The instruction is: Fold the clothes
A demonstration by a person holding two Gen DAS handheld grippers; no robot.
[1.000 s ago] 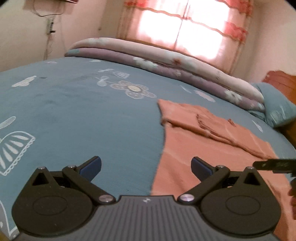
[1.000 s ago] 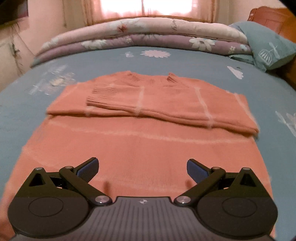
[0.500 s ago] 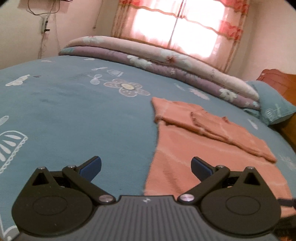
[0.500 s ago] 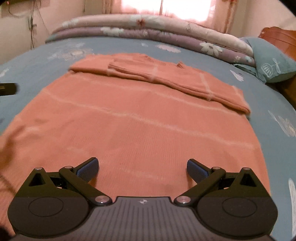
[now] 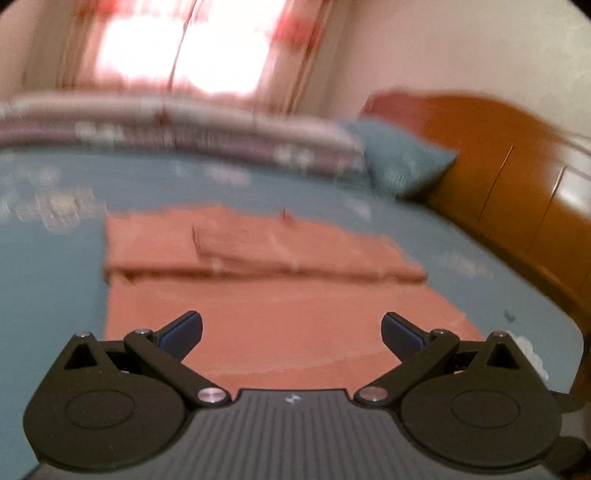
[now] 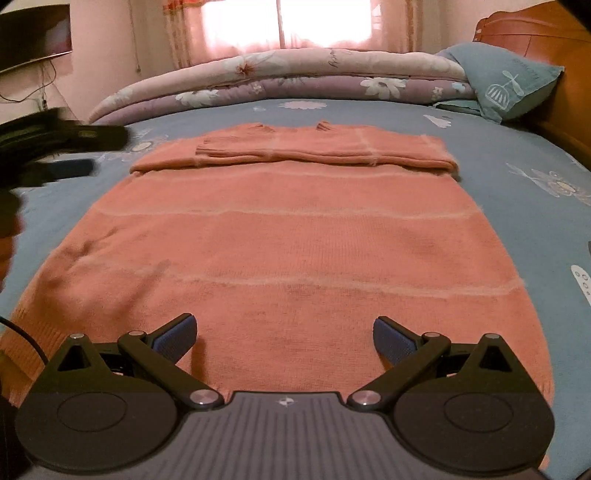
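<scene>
A home bedroom: bed (image 6: pixel 498 155) with wooden headboard (image 6: pixel 535 33), folded quilt (image 6: pixel 295 74), curtained window (image 6: pixel 295 22).

A blue bedsheet (image 6: pixel 509 155) with pale flower prints fills mid-frame; a rolled floral quilt (image 6: pixel 295 79) (pink over purple) lies across the top, a teal pillow (image 6: pixel 509 83) and wooden headboard (image 6: pixel 546 33) upper right, pink curtains (image 6: pixel 184 33) behind

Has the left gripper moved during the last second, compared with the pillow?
Yes. The left gripper has swung to the right: the pillow and the headboard now sit nearer the picture's middle.
</scene>
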